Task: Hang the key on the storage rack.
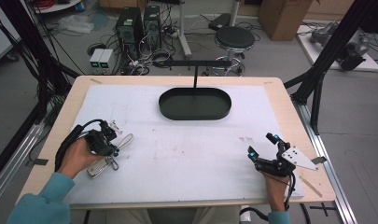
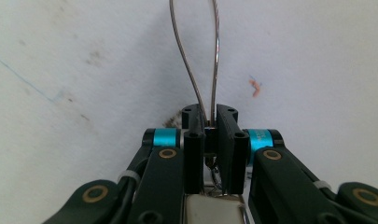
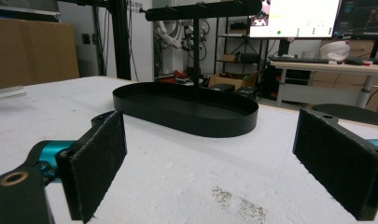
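Two hand-held grippers over a white-covered table, the left one pinching a wire loop.

The wooden table (image 1: 289, 109) carries a white sheet (image 1: 191, 149) marked with faint smudges; beyond it at twelve o'clock the grey floor holds computer towers (image 1: 139, 24), tangled cables, a round stool (image 1: 234, 38) and a cardboard box (image 1: 283, 16). A black oval tray (image 1: 195, 103) with an upright T-shaped stand (image 1: 196, 70) sits on the sheet toward twelve o'clock. At nine o'clock the left gripper (image 2: 210, 123) has its fingers (image 2: 226, 135) closed on a thin wire loop (image 2: 201, 56) that extends ahead over the sheet; a metal piece lies under the hand. At four o'clock the right gripper (image 3: 214, 168) rests low, its padded fingers (image 3: 100, 163) spread wide apart, holding nothing, facing the tray.
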Motion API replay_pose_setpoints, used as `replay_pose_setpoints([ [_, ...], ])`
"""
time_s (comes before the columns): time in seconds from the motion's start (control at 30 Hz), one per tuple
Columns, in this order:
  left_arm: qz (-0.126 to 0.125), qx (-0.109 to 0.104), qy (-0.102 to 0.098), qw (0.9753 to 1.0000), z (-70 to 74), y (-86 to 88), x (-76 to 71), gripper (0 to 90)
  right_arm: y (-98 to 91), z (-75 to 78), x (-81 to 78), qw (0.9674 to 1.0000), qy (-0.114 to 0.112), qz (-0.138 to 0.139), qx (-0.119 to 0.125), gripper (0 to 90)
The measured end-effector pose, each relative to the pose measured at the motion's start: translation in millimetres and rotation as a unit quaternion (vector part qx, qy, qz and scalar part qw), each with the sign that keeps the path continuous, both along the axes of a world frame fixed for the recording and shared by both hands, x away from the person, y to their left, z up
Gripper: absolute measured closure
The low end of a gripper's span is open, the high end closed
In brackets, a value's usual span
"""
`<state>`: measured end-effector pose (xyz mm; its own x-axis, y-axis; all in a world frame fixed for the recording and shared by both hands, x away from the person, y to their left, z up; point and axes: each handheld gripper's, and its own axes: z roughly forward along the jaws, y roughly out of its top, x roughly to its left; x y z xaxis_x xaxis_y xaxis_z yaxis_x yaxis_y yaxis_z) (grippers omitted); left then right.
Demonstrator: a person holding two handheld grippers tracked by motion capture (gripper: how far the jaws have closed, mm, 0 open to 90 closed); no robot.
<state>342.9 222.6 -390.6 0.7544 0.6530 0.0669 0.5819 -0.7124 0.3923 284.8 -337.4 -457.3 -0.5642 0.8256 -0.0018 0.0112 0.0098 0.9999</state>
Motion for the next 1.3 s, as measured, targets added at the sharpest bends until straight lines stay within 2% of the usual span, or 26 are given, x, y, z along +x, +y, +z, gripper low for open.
replay_pose_setpoints([
  [0.03, -0.001, -0.002, -0.005, 1.0, 2.4, 0.1, 0.7, 81.6, 0.1, 0.0, 0.0, 1.0, 0.0, 0.0, 0.0, 9.1],
  [0.2, 0.013, -0.043, -0.019, 0.9988, 8.5, 1.2, 5.3, 81.6, 0.0, 0.0, 0.0, 1.0, 0.0, 0.0, 0.001, 9.1],
  [0.23, 0.017, -0.058, -0.032, 0.9976, 11.7, 2.5, 7.1, 81.6, 0.1, 0.0, 0.0, 1.0, 0.0, 0.0, 0.001, 9.1],
  [0.3, 0.02, -0.066, -0.037, 0.9969, 13.2, 3.1, 7.9, 81.6, 0.1, 0.0, 0.0, 1.0, 0.0, 0.0, 0.001, 9.1],
  [0.37, 0.023, -0.08, -0.051, 0.9952, 15.9, 3.7, 9.3, 81.6, 0.1, 0.0, 0.1, 1.0, 0.001, 0.0, 0.001, 9.1],
  [0.43, 0.026, -0.085, -0.064, 0.994, 18.7, 3.1, 10.8, 81.6, 0.1, 0.0, 0.1, 1.0, 0.001, 0.0, 0.001, 9.1],
  [0.53, 0.025, -0.103, -0.085, 0.9907, 21.7, 0.7, 13.5, 81.6, 0.1, 0.0, 0.1, 1.0, 0.001, 0.0, 0.001, 9.1],
  [0.57, 0.024, -0.105, -0.1, 0.9891, 22.4, -1.0, 13.9, 81.6, 0.0, 0.0, 0.1, 1.0, 0.001, 0.0, 0.002, 9.1],
  [0.67, 0.026, -0.121, -0.128, 0.984, 23.4, -6.5, 16.6, 81.6, 0.1, 0.0, 0.0, 1.0, 0.0, 0.0, 0.002, 9.1],
  [0.77, 0.025, -0.133, -0.144, 0.9802, 24.7, -11.5, 19.9, 81.6, 0.0, -0.1, 0.0, 1.0, -0.001, 0.001, 0.002, 9.1],
  [0.87, 0.025, -0.143, -0.158, 0.9767, 26.4, -17.8, 24.6, 81.6, -0.4, -0.1, 0.6, 1.0, -0.006, 0.001, 0.001, 9.1],
  [1.0, 0.026, -0.161, -0.164, 0.9729, 30.5, -25.8, 30.7, 81.6, 0.0, -0.2, -0.1, 1.0, -0.002, 0.001, 0.003, 9.1],
  [1.17, 0.025, -0.166, -0.184, 0.9685, 34.3, -37.2, 37.8, 81.6, 0.0, -0.2, -0.5, 1.0, -0.001, 0.001, 0.003, 9.1],
  [1.2, 0.027, -0.176, -0.185, 0.9663, 34.2, -38.8, 40.3, 81.6, 0.1, -0.2, -0.7, 1.0, -0.001, 0.001, 0.004, 9.1],
  [1.23, 0.031, -0.178, -0.189, 0.9653, 34.2, -40.3, 42.1, 81.6, 0.1, -0.2, -0.7, 1.0, -0.001, 0.001, 0.004, 9.1],
  [1.3, 0.032, -0.18, -0.187, 0.9652, 34.9, -42.7, 46.3, 81.6, -0.4, -0.2, -0.1, 1.0, -0.005, 0.001, 0.002, 9.1],
])
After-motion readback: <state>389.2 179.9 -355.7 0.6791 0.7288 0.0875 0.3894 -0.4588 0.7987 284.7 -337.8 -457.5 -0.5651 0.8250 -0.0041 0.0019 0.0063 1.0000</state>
